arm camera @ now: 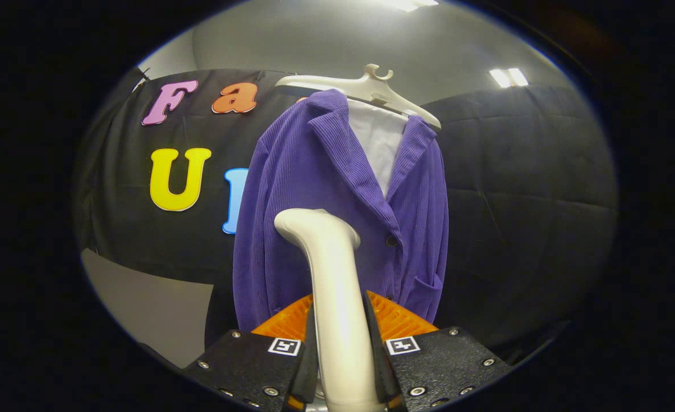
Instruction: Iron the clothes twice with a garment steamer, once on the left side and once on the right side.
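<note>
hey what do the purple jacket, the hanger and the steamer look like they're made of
The purple jacket looks like corduroy: fine ribs run down a matte cloth. The hanger seems to be white moulded plastic, smooth and dull. The steamer, clamped between the fingers of the gripper, appears to be glossy cream plastic, with soft highlights along its neck.

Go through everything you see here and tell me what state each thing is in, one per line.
Gripper: shut on the steamer, both fingers pressing its handle.
Steamer: held upright between the fingers, head just in front of the jacket; contact cannot be told.
Jacket: hanging on the hanger, buttoned at the middle, collar open.
Hanger: hung up, carrying the jacket.
Ceiling lights: on.
</note>
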### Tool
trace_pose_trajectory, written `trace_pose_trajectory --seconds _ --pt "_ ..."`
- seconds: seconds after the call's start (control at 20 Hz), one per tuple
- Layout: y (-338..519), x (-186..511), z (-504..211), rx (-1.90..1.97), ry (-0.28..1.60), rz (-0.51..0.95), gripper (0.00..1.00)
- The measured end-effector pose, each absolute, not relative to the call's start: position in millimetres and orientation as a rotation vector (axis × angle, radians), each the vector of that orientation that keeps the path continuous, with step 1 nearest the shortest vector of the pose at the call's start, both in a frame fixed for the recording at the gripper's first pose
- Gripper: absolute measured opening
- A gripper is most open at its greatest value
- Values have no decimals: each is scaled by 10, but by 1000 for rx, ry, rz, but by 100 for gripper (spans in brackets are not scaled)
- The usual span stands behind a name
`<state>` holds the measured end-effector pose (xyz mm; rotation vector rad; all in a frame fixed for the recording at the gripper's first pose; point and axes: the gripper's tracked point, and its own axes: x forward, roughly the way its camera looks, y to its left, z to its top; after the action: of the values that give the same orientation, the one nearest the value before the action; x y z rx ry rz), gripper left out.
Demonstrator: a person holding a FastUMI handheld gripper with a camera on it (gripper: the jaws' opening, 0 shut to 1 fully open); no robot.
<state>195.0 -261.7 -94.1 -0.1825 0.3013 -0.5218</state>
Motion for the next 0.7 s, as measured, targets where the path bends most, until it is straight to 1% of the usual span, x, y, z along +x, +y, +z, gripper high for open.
trace_pose_trajectory --seconds 0.7 --pt "-2761 1559 -1999 -152 439 -566 40"
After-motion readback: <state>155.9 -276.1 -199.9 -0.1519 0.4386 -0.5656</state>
